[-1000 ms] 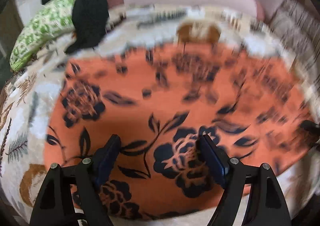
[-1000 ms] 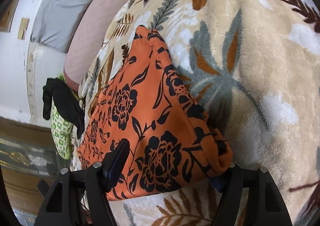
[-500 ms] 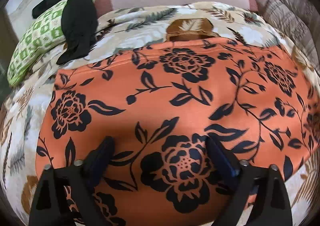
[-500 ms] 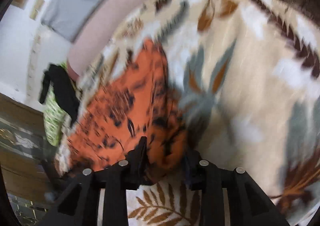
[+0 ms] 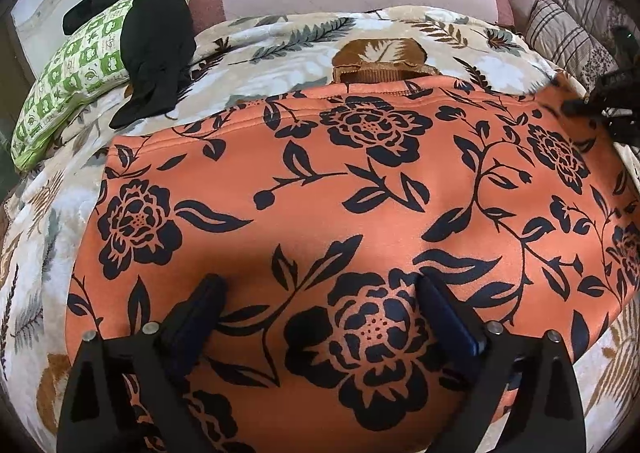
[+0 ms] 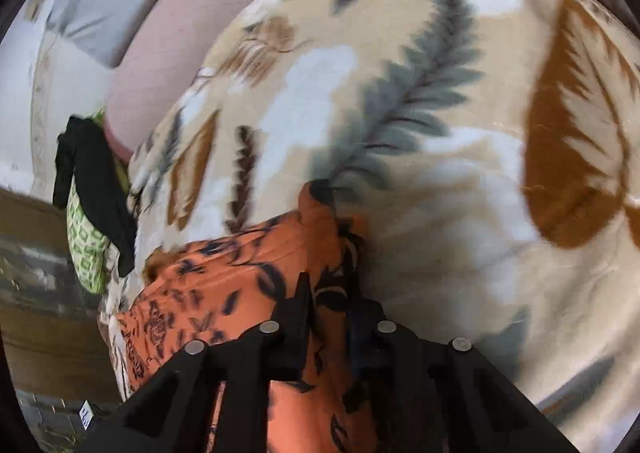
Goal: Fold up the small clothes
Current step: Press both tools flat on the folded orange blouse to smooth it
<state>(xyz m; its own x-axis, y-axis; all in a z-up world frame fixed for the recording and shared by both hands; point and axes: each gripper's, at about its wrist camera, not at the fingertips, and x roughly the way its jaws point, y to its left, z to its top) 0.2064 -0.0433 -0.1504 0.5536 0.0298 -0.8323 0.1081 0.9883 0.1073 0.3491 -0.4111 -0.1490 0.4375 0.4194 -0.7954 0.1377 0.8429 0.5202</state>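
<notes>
Our right gripper (image 6: 326,317) pinches a bunched corner of the orange floral garment (image 5: 360,213). Our left gripper (image 5: 320,305) hangs wide open over its near edge, empty. The cloth runs lengthwise left to right across the blanket (image 5: 280,49).

My left gripper (image 5: 320,305) is hovering with fingers spread over the orange floral garment (image 5: 360,193) filling mid-frame; a black cloth (image 5: 156,41) is lying upper left on a green pillow (image 5: 72,69).

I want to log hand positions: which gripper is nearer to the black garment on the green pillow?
Left. The left gripper sits open over the orange floral cloth, the black garment just beyond. The right gripper pinches that cloth's far corner.
</notes>
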